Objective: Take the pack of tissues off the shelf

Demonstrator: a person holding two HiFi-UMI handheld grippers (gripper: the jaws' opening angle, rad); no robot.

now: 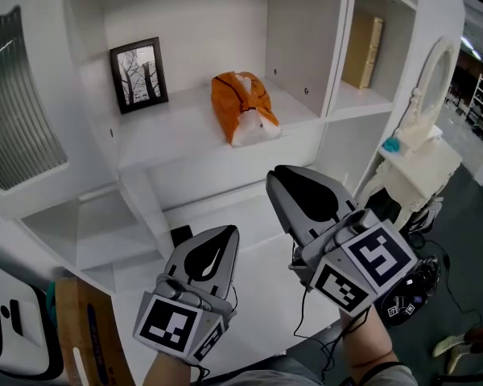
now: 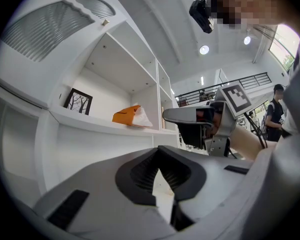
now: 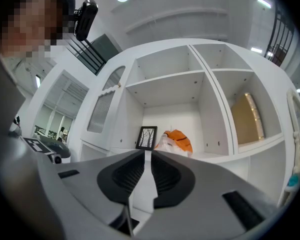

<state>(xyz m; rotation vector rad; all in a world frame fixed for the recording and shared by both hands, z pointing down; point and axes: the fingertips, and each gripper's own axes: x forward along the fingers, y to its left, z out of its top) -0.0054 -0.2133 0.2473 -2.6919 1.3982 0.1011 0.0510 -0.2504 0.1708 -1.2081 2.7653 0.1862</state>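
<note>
The pack of tissues (image 1: 243,107), orange with a white end, lies on a white shelf (image 1: 185,131) beside a black picture frame (image 1: 138,74). It also shows in the left gripper view (image 2: 130,116) and, small, past the jaws in the right gripper view (image 3: 176,141). My left gripper (image 1: 228,233) is low, in front of the shelf unit, jaw tips touching with nothing between them (image 2: 159,148). My right gripper (image 1: 278,177) is higher and closer to the pack but well short of it. A narrow empty gap shows between its jaws (image 3: 145,153).
A gold box (image 1: 364,51) leans in the compartment to the right. A white dressing table with an oval mirror (image 1: 427,135) stands right of the unit, with cables (image 1: 419,280) on the floor. A wooden board (image 1: 84,328) stands at lower left. A person (image 2: 276,116) stands far off.
</note>
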